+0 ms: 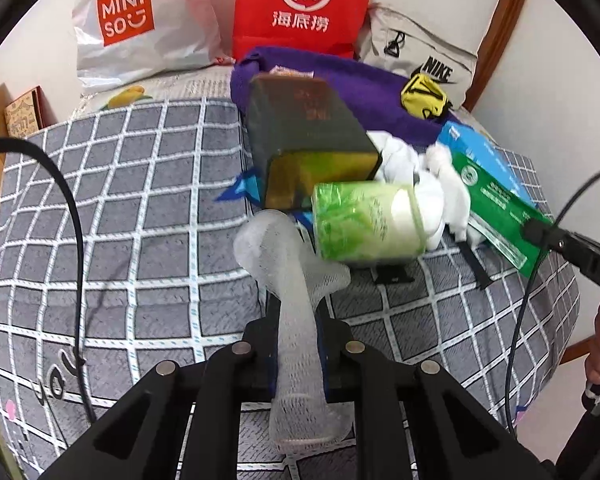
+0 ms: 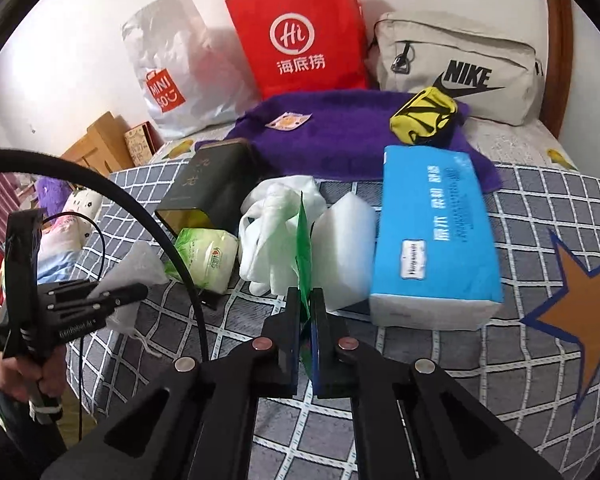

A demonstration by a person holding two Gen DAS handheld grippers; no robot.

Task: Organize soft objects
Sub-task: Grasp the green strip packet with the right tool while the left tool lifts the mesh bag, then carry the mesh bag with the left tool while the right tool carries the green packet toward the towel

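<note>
My left gripper (image 1: pixel 296 308) is shut on a white foam net sleeve (image 1: pixel 292 280), held above the checked bed cover; it also shows in the right wrist view (image 2: pixel 128 280). My right gripper (image 2: pixel 306 300) is shut on a thin green packet (image 2: pixel 304 240), seen edge-on; in the left wrist view the green packet (image 1: pixel 496 200) lies flat-faced. In front lie a green tissue pack (image 1: pixel 364 220) (image 2: pixel 208 256), white crumpled cloth (image 2: pixel 276 224), a white foam block (image 2: pixel 348 248), a blue tissue pack (image 2: pixel 432 236), a purple towel (image 2: pixel 340 132) and a yellow pouch (image 2: pixel 422 118).
A dark tin box (image 2: pixel 208 188) lies by the green tissue pack. At the back stand a Miniso bag (image 2: pixel 172 76), a red paper bag (image 2: pixel 300 36) and a beige Nike bag (image 2: pixel 460 68). The bed's left edge drops to plush toys (image 2: pixel 72 208).
</note>
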